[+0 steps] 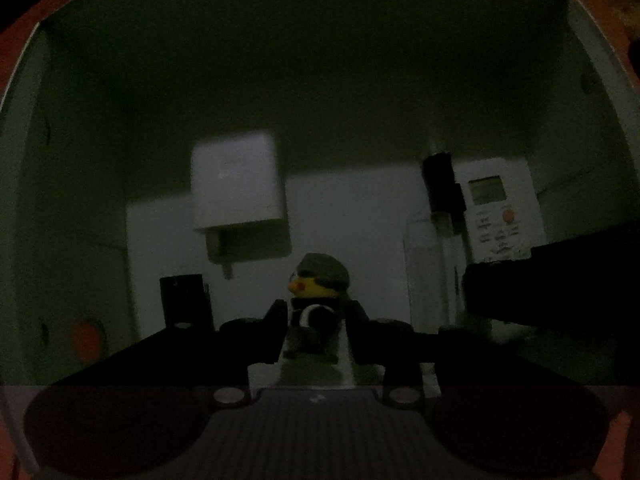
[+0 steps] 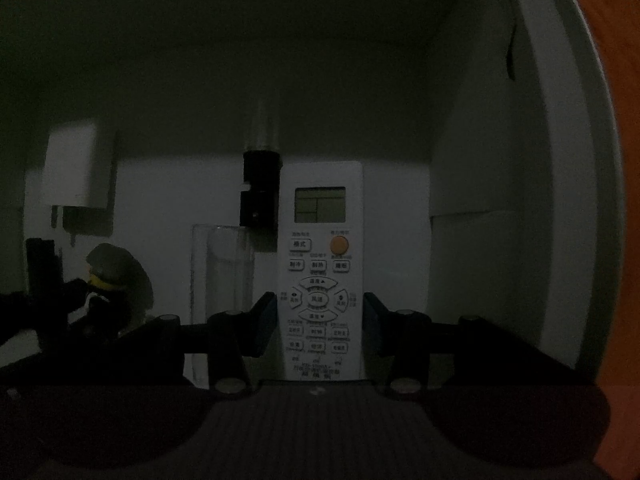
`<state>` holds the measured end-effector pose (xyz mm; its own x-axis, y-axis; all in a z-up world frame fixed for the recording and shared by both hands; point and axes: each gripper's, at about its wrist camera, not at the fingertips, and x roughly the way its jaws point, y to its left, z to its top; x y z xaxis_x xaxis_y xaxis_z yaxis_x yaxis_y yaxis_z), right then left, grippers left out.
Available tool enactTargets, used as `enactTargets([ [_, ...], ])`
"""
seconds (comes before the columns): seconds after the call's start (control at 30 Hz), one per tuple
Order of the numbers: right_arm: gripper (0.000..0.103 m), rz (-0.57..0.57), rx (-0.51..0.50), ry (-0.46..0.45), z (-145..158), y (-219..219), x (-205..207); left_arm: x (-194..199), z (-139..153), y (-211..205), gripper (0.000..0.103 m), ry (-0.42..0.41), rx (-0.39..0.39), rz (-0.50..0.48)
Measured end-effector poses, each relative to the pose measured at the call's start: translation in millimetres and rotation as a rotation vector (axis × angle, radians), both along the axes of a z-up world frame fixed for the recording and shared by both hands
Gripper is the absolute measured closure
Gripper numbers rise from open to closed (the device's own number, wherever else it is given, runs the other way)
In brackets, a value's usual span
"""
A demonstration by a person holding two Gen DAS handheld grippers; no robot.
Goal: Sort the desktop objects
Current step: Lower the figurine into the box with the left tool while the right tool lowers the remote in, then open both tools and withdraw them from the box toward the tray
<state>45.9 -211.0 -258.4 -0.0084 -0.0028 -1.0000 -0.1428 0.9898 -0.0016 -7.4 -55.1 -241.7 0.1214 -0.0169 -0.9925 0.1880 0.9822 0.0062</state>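
gripping remote (image 2: 320, 280) and figurine (image 1: 318, 300)

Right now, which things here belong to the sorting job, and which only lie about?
Job: toy figure between the left gripper fingers; remote control between the right gripper fingers; white box.
Lying about: white charger; clear case; black clip.

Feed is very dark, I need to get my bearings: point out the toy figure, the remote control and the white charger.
toy figure (image 1: 320, 280), left wrist view, on its yellow face and grey cap.
remote control (image 2: 320, 216), right wrist view, on its display.
white charger (image 1: 236, 180), left wrist view, on its flat white face.
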Motion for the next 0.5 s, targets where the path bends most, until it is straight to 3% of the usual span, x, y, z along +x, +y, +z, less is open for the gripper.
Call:
enactTargets([
  [0.13, 0.052, 0.005, 0.014, 0.011, 8.3, -2.5, 0.9, 2.3, 8.2, 3.4, 0.064, -0.002, -0.022, 0.013],
  [0.5, 0.046, 0.011, 0.078, -0.042, 62.3, -9.6, 16.3, 19.2, 40.9, 9.4, 0.063, -0.065, -0.09, 0.056],
])
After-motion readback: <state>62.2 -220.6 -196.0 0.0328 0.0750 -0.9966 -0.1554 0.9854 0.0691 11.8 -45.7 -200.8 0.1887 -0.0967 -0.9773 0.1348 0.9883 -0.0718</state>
